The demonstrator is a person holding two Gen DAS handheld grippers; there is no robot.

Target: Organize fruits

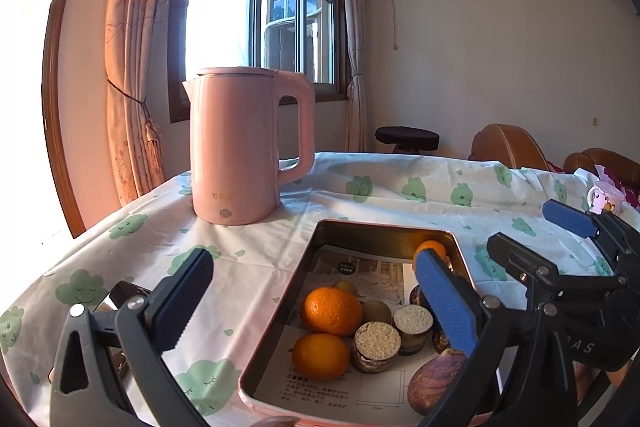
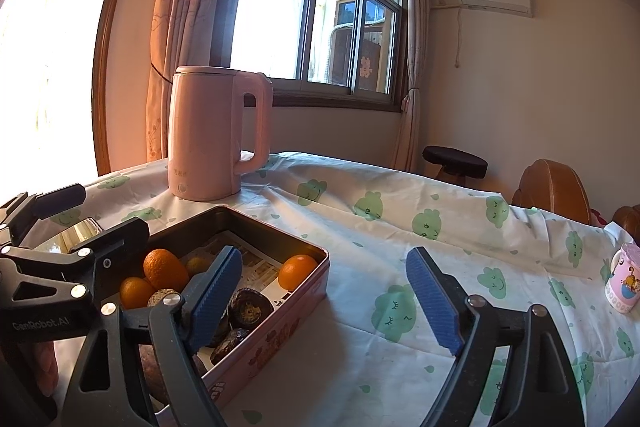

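Your left gripper (image 1: 316,303) and right gripper (image 2: 324,301) both gape wide and empty beside the fruit-filled tin (image 2: 280,323), before the pink kettle (image 1: 236,147).

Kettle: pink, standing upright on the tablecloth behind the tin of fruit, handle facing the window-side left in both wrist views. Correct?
Nearly. The pink kettle does stand upright on the cloud-print tablecloth behind the fruit tin, but its handle points to the right, toward the stool and sofa, not left. The spout is on the left side. The left wrist view shows this clearly, and the right wrist view agrees.
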